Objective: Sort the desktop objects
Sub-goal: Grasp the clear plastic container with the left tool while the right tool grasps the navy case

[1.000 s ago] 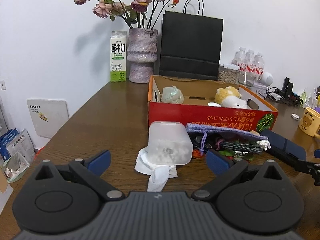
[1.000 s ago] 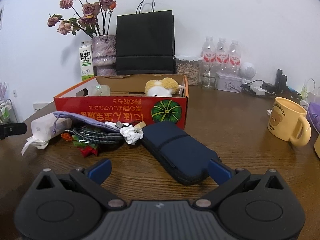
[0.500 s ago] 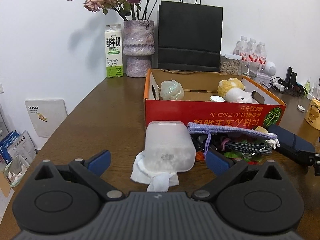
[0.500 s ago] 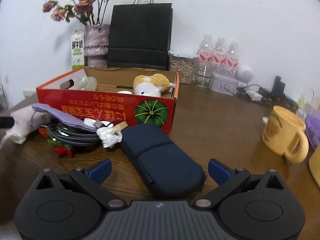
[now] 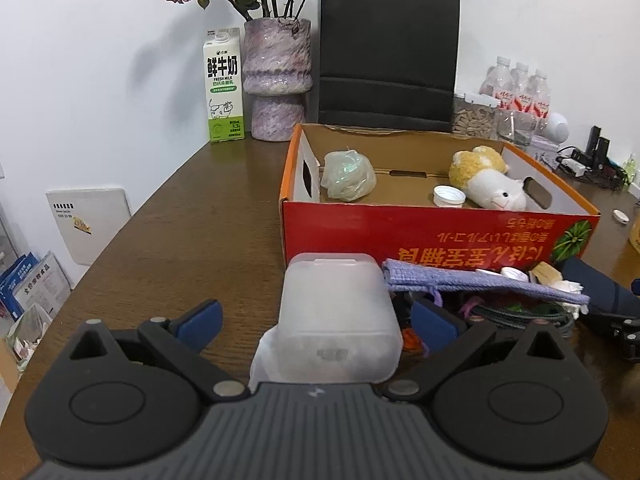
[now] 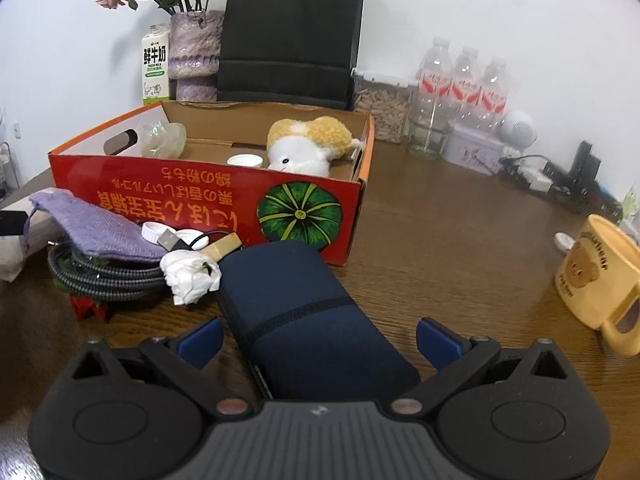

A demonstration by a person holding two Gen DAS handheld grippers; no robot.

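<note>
I have both tools spread wide and holding nothing. The left gripper (image 5: 316, 322) straddles the frosted plastic box (image 5: 338, 320), which sits on a white tissue (image 5: 264, 360) just in front of the red cardboard box (image 5: 436, 232). The right gripper (image 6: 320, 340) straddles the near end of the dark blue case (image 6: 308, 320), which lies on the table (image 6: 460, 248) with its far end close to the red box's front wall. Risk on the left, in my judgement: closing on the plastic box may drag the tissue along, and the right-hand pad sits close to the purple pouch (image 5: 480, 284) and the coiled cable (image 5: 516, 314), so it may snag them. Risk on the right: the case lies at an angle to my fingers, so a pinch may twist it, nudging the crumpled tissue (image 6: 190, 276) touching its left edge. Open room: bare table to the left of the plastic box, and between the case and the yellow mug (image 6: 596, 276). The red box already holds a plush toy (image 6: 308, 144), with free floor between its contents.
</note>
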